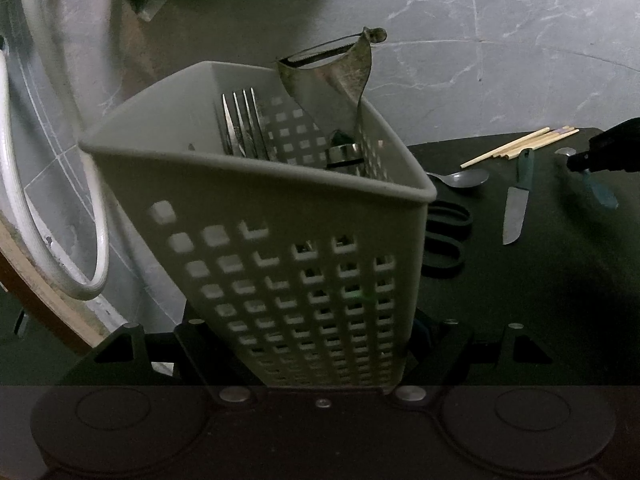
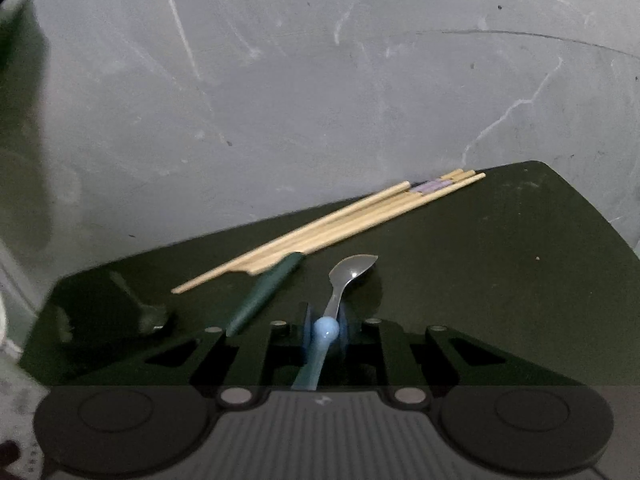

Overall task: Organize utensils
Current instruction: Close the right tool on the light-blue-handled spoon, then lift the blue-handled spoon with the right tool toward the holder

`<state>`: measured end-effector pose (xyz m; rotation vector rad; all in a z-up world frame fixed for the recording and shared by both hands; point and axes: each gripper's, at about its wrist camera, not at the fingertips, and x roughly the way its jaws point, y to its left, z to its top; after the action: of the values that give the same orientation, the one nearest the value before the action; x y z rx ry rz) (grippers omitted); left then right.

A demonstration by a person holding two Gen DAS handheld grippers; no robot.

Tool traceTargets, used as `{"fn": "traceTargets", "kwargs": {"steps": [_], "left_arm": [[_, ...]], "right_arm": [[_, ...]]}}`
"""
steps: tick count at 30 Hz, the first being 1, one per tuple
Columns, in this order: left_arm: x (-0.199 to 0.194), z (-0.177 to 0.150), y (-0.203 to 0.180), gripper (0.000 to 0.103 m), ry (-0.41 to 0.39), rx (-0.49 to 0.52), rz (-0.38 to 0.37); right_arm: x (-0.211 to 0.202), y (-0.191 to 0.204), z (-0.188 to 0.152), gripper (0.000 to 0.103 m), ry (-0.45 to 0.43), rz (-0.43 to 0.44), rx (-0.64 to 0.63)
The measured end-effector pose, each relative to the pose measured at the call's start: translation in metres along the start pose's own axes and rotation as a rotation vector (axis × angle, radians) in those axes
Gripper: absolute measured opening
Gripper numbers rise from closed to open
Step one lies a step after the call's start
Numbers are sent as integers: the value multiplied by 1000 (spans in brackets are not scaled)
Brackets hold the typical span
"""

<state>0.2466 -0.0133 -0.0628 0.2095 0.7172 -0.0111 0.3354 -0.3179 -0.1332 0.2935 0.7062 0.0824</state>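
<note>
Left claw (image 1: 296, 344) clamped, right claw (image 2: 326, 330) clamped

No text, label, brand or number can be read in either view. The only mark is a small pale emblem (image 2: 321, 399) on the ribbed housing of the right tool, too small to make out. The chopsticks (image 2: 340, 224) carry a purplish band near their thick ends, but no lettering shows on it.
</note>
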Motion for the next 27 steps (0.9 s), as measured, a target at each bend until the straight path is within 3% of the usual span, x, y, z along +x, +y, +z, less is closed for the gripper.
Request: {"fn": "traceTargets", "kwargs": {"steps": [11,21,27], "left_arm": [[2,-5,5,81,-3,18,-36],[4,-5,9,81,-4,38,-56],[3,-5,8,81,-5,42,-60]], "right_arm": [[-26,13,-19,14,9,97,37],[-24,16,-32,11,59,91,52],[-21,25,-33,11,74,79,-2]]}}
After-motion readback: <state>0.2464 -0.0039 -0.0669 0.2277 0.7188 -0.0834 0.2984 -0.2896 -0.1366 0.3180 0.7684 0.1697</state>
